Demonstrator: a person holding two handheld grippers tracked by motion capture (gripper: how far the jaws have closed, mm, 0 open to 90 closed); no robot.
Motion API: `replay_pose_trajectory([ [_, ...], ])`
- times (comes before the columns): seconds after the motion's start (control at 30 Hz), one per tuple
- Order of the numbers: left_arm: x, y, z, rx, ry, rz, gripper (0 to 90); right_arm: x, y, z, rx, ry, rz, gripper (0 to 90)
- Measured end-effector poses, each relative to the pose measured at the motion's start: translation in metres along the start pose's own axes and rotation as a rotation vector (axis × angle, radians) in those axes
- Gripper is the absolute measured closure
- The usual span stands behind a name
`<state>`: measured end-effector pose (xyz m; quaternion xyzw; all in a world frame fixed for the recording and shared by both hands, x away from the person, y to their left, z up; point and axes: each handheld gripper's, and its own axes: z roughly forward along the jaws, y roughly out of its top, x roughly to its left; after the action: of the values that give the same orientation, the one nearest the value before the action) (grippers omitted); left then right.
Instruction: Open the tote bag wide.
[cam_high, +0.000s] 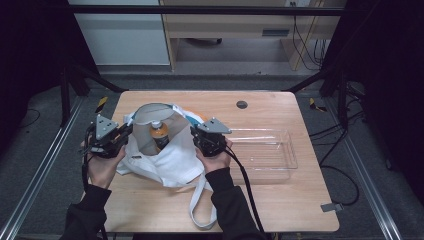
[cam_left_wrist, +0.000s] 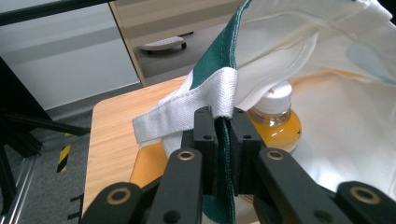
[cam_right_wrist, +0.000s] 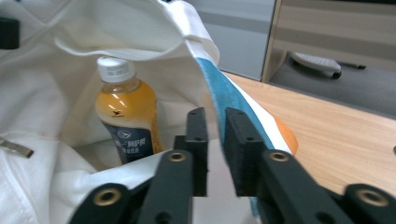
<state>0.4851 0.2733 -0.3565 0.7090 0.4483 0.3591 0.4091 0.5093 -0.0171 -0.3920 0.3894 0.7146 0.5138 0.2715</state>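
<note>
A white tote bag (cam_high: 167, 162) stands open on the wooden table (cam_high: 285, 205), with a bottle of orange drink (cam_high: 159, 132) upright inside. My left gripper (cam_high: 126, 133) is at the bag's left rim. In the left gripper view its jaws (cam_left_wrist: 222, 119) are shut on the green edge of the bag (cam_left_wrist: 336, 88), just below a white strap (cam_left_wrist: 187, 105), with the bottle (cam_left_wrist: 276, 119) behind. My right gripper (cam_high: 193, 132) is at the right rim. In the right gripper view its jaws (cam_right_wrist: 215, 121) stand slightly apart with the blue rim of the bag (cam_right_wrist: 46, 93) loose between them, beside the bottle (cam_right_wrist: 126, 112).
A clear plastic tray (cam_high: 289, 161) lies on the table to the right of the bag. One bag strap (cam_high: 200, 212) trails toward the front edge. A small round grommet (cam_high: 242, 104) sits near the far edge. Metal frame rails run along both sides.
</note>
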Motion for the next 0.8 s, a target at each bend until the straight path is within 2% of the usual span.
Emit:
replay_pose_trajectory([
  [0.1,-0.001,0.002,0.001,0.002,0.000,-0.004,83.9,0.005,0.001,-0.012,-0.039,0.016,-0.007,73.6],
  [0.2,-0.002,0.004,0.001,0.000,0.003,-0.007,83.9,0.013,-0.002,-0.022,-0.054,0.056,-0.009,76.6],
  [0.3,-0.002,0.006,0.001,0.000,0.002,-0.016,84.0,0.024,-0.015,-0.019,0.001,0.098,-0.012,82.0],
  [0.37,-0.002,0.007,0.001,0.000,0.000,-0.019,84.1,0.029,-0.030,-0.011,0.055,0.109,-0.014,85.3],
  [0.53,-0.002,0.009,0.002,0.000,0.000,-0.021,84.1,0.038,-0.068,0.012,0.175,0.132,0.015,90.0],
  [0.67,-0.001,0.008,0.003,-0.002,0.001,-0.032,84.1,0.047,-0.086,0.025,0.238,0.132,0.004,90.0],
  [0.8,0.001,0.008,0.004,-0.009,0.005,-0.041,84.1,0.056,-0.095,0.034,0.273,0.146,-0.011,90.0],
])
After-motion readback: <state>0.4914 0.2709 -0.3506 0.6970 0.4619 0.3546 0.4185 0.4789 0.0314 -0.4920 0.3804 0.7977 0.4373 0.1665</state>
